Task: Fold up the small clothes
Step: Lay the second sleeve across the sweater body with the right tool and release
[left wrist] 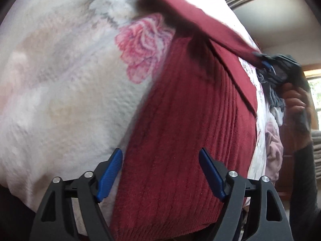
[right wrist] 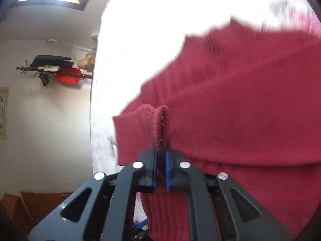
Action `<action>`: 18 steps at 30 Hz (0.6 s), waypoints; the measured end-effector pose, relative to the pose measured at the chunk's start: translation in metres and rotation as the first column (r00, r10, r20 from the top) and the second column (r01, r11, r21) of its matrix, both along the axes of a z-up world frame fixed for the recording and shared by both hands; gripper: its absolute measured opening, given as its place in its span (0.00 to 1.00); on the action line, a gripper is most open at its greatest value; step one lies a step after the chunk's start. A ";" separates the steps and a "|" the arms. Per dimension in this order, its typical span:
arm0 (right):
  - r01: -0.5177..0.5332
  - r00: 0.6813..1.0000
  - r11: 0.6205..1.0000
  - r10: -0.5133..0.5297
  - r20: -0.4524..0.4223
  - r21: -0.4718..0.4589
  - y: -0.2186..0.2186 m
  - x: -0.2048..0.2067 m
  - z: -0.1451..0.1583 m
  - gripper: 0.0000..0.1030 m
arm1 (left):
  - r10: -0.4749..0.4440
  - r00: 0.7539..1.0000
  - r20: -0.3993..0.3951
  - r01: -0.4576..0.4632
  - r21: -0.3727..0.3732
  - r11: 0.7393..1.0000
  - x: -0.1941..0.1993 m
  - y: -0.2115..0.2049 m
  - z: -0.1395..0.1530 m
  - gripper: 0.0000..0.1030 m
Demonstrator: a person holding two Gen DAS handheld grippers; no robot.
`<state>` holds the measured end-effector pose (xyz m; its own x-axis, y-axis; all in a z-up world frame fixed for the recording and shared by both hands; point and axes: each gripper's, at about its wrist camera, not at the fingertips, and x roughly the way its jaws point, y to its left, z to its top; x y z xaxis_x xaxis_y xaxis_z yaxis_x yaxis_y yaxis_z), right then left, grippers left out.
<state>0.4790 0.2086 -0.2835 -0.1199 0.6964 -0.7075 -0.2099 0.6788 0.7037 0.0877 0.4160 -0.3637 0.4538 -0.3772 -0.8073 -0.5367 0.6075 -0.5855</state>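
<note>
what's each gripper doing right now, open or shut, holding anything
left gripper: open, holding nothing, above the red knit garment
right gripper: shut on a fold of the red knit garment

The left gripper [left wrist: 160, 172] is showing black angular arms with triangular cut-outs, round silver screw heads at the joints, and blue ribbed pads on its fingers [left wrist: 109, 175]. The right gripper [right wrist: 160, 166] is wearing the same black frame, four silver screw heads and blue pads. In the left wrist view, the person's hand [left wrist: 295, 100] is emerging from a dark grey sleeve [left wrist: 305, 178].
</note>
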 end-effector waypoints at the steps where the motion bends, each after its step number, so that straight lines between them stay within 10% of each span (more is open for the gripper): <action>1: 0.008 0.999 1.000 -0.008 0.039 -0.003 -0.008 0.003 0.019 0.05 | -0.001 1.000 0.000 0.001 0.002 1.000 0.001 0.000 0.002 0.76; 8: 0.075 0.976 0.996 -0.062 0.208 -0.054 -0.076 0.028 0.098 0.05 | -0.012 0.999 0.036 0.010 0.039 0.999 0.007 0.002 0.025 0.76; 18: 0.199 0.969 0.970 -0.175 0.174 -0.137 -0.162 0.050 0.039 0.05 | -0.041 0.992 0.116 0.031 0.090 0.995 0.045 0.023 0.060 0.76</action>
<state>0.5291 0.0471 -0.2448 0.1252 0.5779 -0.8065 -0.1700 0.8133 0.5564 0.1330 0.4393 -0.3036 0.5351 -0.3247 -0.7799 -0.4440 0.6773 -0.5866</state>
